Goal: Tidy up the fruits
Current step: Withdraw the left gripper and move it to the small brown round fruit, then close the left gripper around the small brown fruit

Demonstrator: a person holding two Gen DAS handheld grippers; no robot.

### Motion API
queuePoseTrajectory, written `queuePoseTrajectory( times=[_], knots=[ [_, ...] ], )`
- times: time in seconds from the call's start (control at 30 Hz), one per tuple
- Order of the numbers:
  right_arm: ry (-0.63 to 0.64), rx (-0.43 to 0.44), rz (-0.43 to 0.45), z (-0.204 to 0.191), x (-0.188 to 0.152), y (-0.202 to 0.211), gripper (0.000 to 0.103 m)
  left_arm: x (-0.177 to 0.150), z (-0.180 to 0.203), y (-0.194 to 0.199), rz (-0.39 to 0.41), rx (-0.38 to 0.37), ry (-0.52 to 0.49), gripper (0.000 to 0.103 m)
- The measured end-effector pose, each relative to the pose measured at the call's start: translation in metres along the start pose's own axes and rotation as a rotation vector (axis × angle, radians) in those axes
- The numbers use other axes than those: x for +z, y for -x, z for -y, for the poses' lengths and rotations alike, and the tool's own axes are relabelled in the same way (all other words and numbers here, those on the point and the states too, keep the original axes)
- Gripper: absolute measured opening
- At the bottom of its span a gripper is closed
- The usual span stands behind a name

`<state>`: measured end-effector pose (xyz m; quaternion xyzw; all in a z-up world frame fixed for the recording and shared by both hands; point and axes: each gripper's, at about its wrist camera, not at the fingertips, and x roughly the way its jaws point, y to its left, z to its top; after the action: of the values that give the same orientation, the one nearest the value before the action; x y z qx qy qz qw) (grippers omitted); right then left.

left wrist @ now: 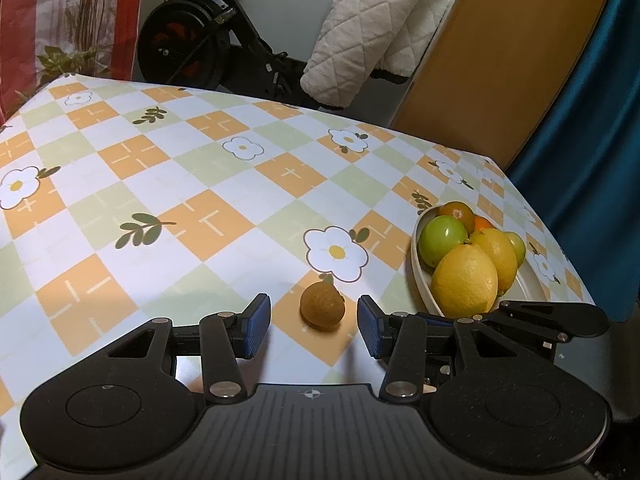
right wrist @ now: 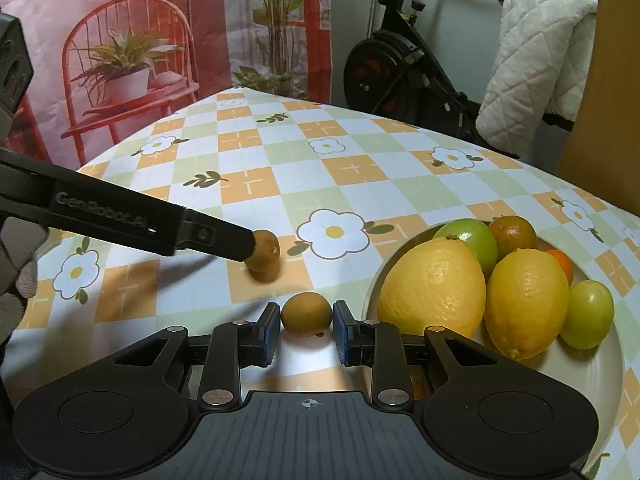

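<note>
A small brown round fruit lies on the checked tablecloth between the open fingers of my left gripper, apart from both pads. In the right wrist view the same fruit sits at the tip of the left gripper's finger. My right gripper is shut on a second small brown fruit, just left of the white bowl. The bowl holds two lemons, green fruits and small orange and brown ones.
The table has a flowered, checked cloth. An exercise bike and a white quilted blanket stand beyond the far edge. A wooden panel and a blue curtain are at the right.
</note>
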<state>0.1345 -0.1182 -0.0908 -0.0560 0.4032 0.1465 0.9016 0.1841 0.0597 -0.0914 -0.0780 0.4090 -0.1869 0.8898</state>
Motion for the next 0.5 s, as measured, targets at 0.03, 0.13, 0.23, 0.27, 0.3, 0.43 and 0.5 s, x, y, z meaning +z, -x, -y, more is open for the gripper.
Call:
queuePoseTrajectory(
  times=[0.03,0.13,0.23,0.27,0.3,0.43,0.5],
  knots=[
    [0.001,0.0,0.0,0.0,0.0,0.0,0.026,0.0,0.0,-0.001,-0.002,-0.001,0.002,0.05],
    [0.001,0.001,0.001,0.0,0.0,0.0,0.026,0.002,0.001,-0.006,-0.004,-0.003,0.008,0.05],
    [0.0,0.0,0.002,0.0,0.0,-0.001,0.026,0.003,0.001,-0.008,-0.009,-0.004,0.01,0.05],
    [0.001,0.0,0.002,0.0,0.0,0.0,0.026,0.003,0.001,-0.01,-0.012,-0.003,0.01,0.05],
    [0.002,0.0,0.003,-0.001,0.0,0.0,0.026,0.003,0.001,-0.011,-0.014,-0.002,0.01,0.05],
    [0.004,0.003,0.005,-0.001,0.0,0.0,0.026,0.002,0.001,-0.015,-0.021,-0.003,0.008,0.05],
    [0.005,0.004,0.007,-0.001,0.0,0.001,0.026,0.003,0.002,-0.017,-0.023,-0.006,0.006,0.05]
  ],
)
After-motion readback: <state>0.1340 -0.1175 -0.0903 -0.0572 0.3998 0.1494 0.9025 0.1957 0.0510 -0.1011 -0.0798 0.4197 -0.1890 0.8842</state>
